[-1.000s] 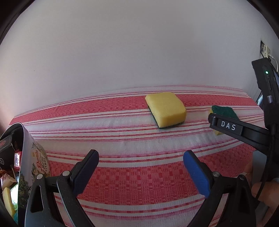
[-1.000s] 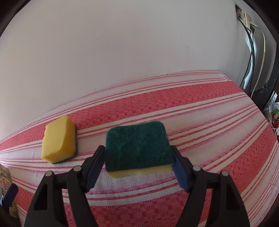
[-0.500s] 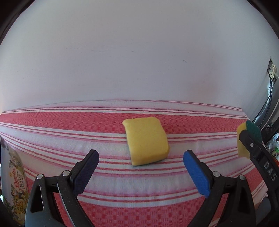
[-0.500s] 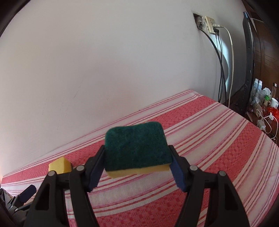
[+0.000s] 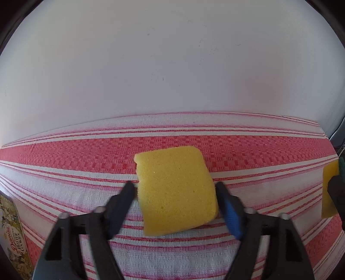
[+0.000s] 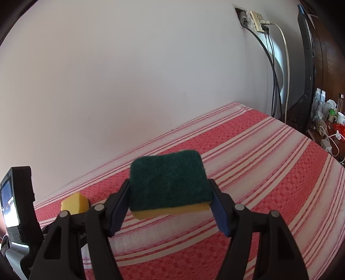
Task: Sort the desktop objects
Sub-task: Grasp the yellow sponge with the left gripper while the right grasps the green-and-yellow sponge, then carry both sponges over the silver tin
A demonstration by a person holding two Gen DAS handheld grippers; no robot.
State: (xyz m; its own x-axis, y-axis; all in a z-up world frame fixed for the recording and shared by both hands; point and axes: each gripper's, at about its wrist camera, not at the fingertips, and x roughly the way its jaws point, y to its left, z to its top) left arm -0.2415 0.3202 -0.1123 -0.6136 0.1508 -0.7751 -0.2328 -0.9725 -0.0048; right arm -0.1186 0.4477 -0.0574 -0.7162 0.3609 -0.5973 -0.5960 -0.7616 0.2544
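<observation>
A yellow sponge (image 5: 174,189) lies on the red-and-white striped cloth (image 5: 258,146). My left gripper (image 5: 174,186) straddles it and its jaws are closing, with the blurred fingertips (image 5: 130,189) touching the sponge's left and right sides. In the right wrist view my right gripper (image 6: 169,187) is shut on a green-topped sponge (image 6: 168,178) held above the cloth, scouring side up. That sponge (image 5: 328,191) also shows at the right edge of the left wrist view. The yellow sponge (image 6: 74,203) sits low at the left of the right wrist view.
A butter cookie tin (image 5: 13,237) stands at the left edge. A white wall (image 5: 172,64) runs close behind the cloth. On the right are a wall socket (image 6: 256,15) with hanging cables, a dark monitor edge (image 6: 306,64) and a cluttered side surface (image 6: 327,120).
My left gripper moved up to the yellow sponge and its fingers closed in from wide apart onto its sides. My right gripper lifted the green sponge and swung right.
</observation>
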